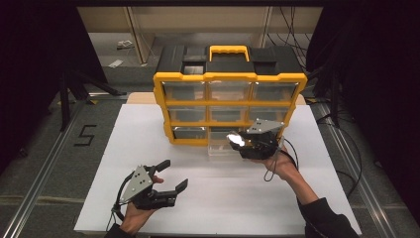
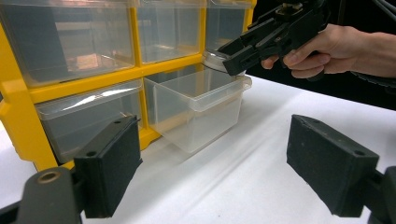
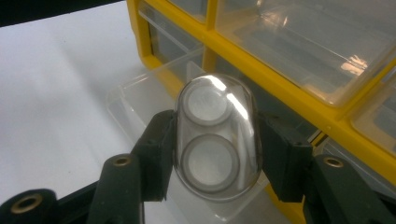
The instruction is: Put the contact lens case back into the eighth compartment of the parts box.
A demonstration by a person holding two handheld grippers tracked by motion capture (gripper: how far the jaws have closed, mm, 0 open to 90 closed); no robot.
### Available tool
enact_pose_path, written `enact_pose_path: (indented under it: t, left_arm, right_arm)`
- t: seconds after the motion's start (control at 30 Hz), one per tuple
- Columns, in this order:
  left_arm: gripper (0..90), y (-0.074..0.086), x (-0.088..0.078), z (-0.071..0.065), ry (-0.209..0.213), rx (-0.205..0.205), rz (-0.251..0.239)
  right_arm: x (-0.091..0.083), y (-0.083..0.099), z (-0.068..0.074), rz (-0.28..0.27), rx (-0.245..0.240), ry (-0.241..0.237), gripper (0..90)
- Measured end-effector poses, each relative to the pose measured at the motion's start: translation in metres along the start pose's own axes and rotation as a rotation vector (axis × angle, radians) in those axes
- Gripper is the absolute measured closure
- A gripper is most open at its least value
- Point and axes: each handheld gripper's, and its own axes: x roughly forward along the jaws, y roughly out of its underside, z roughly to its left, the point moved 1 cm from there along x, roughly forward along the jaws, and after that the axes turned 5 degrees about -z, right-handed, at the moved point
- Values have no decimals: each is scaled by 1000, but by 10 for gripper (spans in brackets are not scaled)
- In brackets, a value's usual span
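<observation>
Above pulled-out drawer (image 3: 140,100), right gripper (image 3: 215,154) jaws clamping clear capsule (image 3: 215,135); left gripper (image 1: 168,174) jaws apart.

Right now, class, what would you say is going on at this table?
A person works with two hand-held grippers in front of a yellow drawer cabinet. The right gripper is shut on a clear oval case, holding it just above the pulled-out clear drawer in the bottom row. The left gripper waits open over the white table, holding nothing.
</observation>
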Motion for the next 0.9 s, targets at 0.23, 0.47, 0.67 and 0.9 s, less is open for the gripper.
enact_pose_path:
  t: [0.23, 0.47, 0.67, 0.9]
  left_arm:
    - [173, 0, 0, 0, -1, -3, -2]
    - [172, 0, 0, 0, 3, 0, 3]
    - [173, 0, 1, 0, 3, 0, 3]
    - [173, 0, 1, 0, 2, 1, 3]
  right_arm:
    - [2, 1, -1, 9, 3, 7, 496]
    - [4, 3, -2, 14, 4, 10, 495]
    - [4, 3, -4, 21, 8, 17, 495]
    - [5, 3, -4, 22, 1, 21, 495]
